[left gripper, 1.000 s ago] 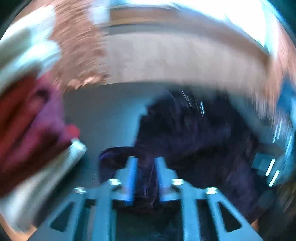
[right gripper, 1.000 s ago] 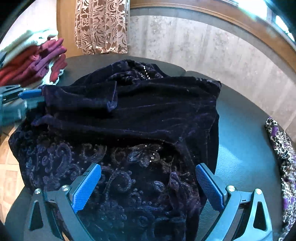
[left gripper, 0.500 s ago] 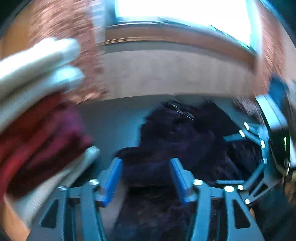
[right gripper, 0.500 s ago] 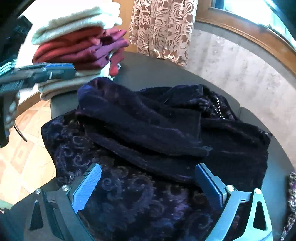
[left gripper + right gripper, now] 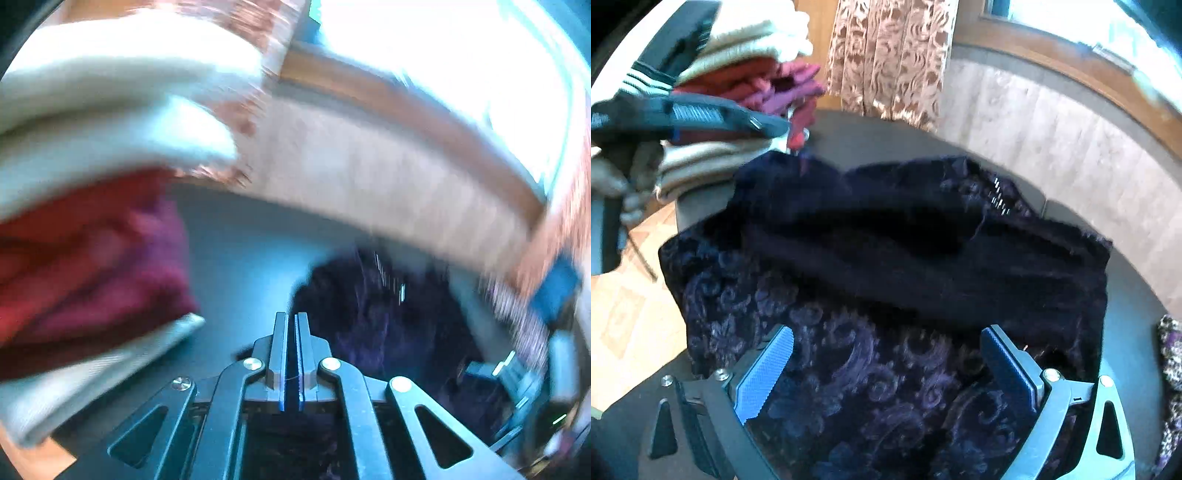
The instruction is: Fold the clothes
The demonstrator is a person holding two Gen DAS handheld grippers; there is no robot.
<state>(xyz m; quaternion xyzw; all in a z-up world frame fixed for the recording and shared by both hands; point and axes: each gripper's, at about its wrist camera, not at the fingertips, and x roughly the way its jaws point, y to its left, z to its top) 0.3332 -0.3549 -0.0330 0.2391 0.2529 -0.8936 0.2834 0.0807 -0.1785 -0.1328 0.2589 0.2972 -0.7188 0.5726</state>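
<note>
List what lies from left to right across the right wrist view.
Left gripper in front of the stack of folded clothes → patterned curtain → dark velvet garment on the table → leopard-print cloth at the right edge.

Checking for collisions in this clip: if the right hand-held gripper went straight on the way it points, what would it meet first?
Most likely the dark velvet garment: the open right hand-held gripper points straight at its bunched folds on the table. How near it is can't be judged.
</note>
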